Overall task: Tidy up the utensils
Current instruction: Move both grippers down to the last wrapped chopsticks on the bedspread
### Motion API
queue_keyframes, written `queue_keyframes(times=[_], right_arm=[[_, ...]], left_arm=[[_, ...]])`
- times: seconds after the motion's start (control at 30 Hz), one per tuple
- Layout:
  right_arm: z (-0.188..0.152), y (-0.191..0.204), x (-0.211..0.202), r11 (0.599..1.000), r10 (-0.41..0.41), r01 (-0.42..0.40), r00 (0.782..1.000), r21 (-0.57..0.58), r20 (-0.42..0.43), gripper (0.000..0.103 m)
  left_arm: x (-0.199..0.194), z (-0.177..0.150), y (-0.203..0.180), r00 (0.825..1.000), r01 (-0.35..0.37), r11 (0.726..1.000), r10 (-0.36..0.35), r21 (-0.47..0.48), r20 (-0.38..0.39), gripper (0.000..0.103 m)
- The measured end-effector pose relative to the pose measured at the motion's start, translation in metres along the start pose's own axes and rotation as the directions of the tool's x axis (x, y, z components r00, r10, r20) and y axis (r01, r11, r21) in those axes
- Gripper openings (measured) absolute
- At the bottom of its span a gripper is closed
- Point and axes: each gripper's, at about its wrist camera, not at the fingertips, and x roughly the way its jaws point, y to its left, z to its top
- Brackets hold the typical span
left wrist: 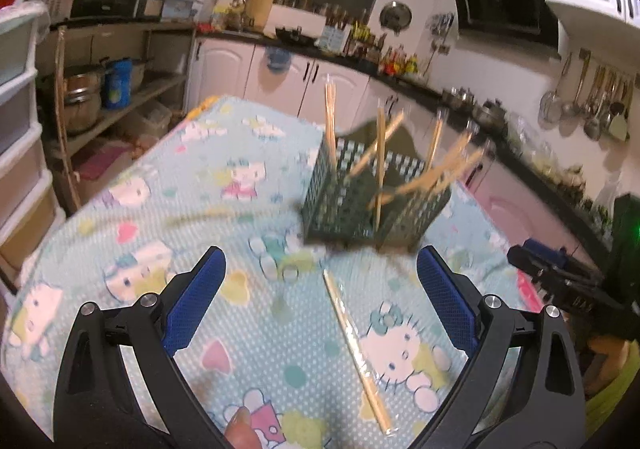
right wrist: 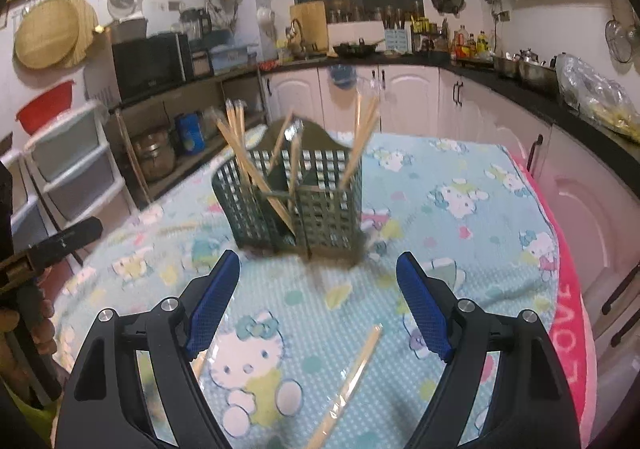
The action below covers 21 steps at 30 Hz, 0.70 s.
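Observation:
A dark green slotted utensil holder (left wrist: 372,201) stands on the table with several wooden chopsticks (left wrist: 380,153) sticking up out of it; it also shows in the right wrist view (right wrist: 296,193). A wrapped pair of chopsticks (left wrist: 358,349) lies flat on the cloth in front of it, seen also in the right wrist view (right wrist: 348,385). My left gripper (left wrist: 318,277) is open and empty, just above the near end of that pair. My right gripper (right wrist: 318,281) is open and empty, short of the holder. Another chopstick (left wrist: 216,215) lies blurred to the left.
The table wears a light blue cartoon-cat cloth (left wrist: 160,185) with a pink towel edge (right wrist: 568,297) at the right. White drawers (left wrist: 20,169) stand left, shelves with pots (left wrist: 84,97) behind. Counters and cabinets (right wrist: 400,89) ring the room. The right gripper shows at the left view's right edge (left wrist: 560,281).

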Motion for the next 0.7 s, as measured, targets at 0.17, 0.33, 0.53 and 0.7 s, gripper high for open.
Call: queue_keyframes(times=[0.17,0.33,0.53,0.7], right_arm=[[-0.016,-0.006,0.016,0.999,-0.032,0.031,0.997,-0.01,-0.071,0.078],[-0.032,-0.016,0.034,0.999,-0.048,0.05,0.987,0.014,-0.154,0.078],[-0.043,-0.026,0.055,0.997,-0.057,0.065,0.973,0.029,-0.224,0.078],[-0.047,-0.036,0.079,0.994,-0.065,0.086,0.957,0.061,-0.284,0.078]], left_arm=[[0.028,-0.018,0.0,0.995,0.027,1.0,-0.027,-0.005,-0.095,0.088],[0.049,-0.029,-0.001,0.985,0.045,0.999,-0.044,0.005,-0.169,0.088],[0.081,-0.035,0.007,0.963,0.059,0.998,-0.062,-0.019,-0.261,0.088],[0.108,-0.036,0.0,0.943,0.068,0.998,-0.067,-0.007,-0.325,0.085]])
